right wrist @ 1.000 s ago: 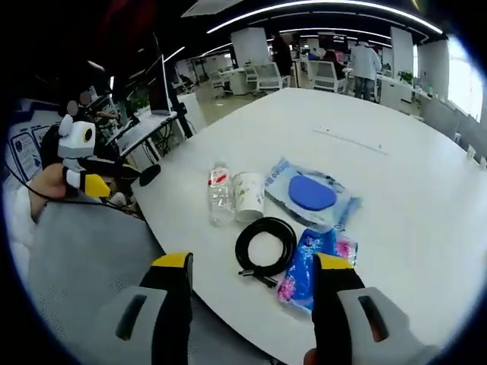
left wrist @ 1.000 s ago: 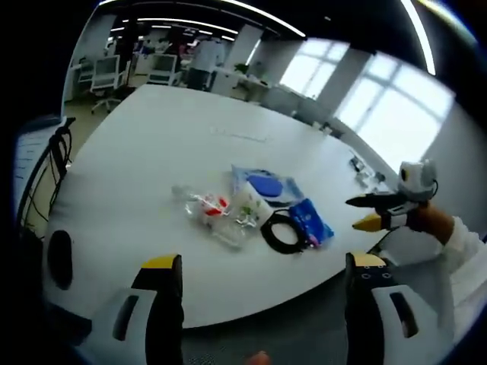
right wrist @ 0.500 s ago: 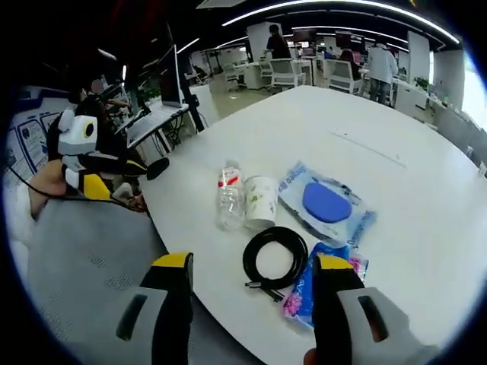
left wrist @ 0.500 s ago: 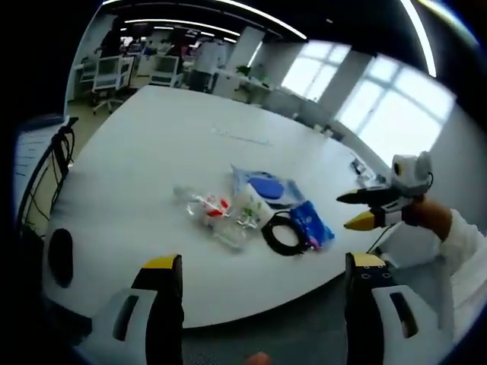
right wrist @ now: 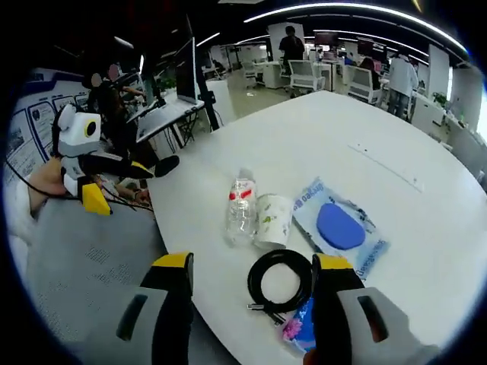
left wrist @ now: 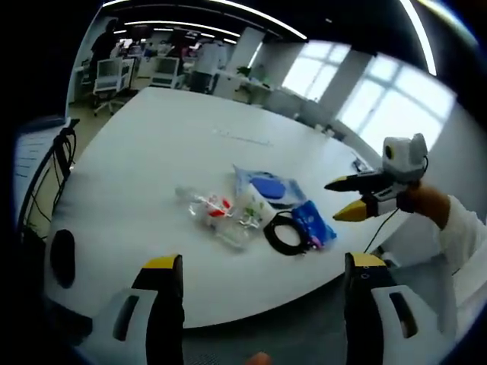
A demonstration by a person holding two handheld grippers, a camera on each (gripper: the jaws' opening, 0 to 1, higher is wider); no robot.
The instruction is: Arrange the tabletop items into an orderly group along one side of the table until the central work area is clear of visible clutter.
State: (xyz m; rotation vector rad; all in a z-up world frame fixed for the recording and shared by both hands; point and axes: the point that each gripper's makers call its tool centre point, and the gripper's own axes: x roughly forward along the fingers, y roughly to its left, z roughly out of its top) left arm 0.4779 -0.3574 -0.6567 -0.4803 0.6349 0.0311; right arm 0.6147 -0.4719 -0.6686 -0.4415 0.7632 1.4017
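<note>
Near the front edge of a big white table [left wrist: 144,144] lies a cluster of items. It holds a clear bottle [left wrist: 205,211] on its side, a paper cup [left wrist: 248,209], a blue wipes pack [left wrist: 268,186], a black cable coil [left wrist: 283,233] and a blue-pink packet [left wrist: 311,223]. My left gripper [left wrist: 262,262] hangs open, short of the table edge and off the items. My right gripper [left wrist: 335,200] floats open beside the packet, at the table's right. The right gripper view has the bottle [right wrist: 241,209], cup [right wrist: 274,220], pack [right wrist: 340,226], coil [right wrist: 280,277] and packet [right wrist: 298,331], with my right gripper [right wrist: 253,262] open over the coil and my left gripper [right wrist: 131,185] at the left.
The far half of the table [right wrist: 365,129] is bare. Office chairs [left wrist: 106,72] and desks stand beyond it, with people among them. A monitor [right wrist: 186,72] on a side desk is at the left. Black cables [left wrist: 46,171] hang by the table's left edge.
My right gripper has risen and come nearer to the cluster. The right gripper view has shifted, so the items sit lower and closer in it. The items themselves have not moved.
</note>
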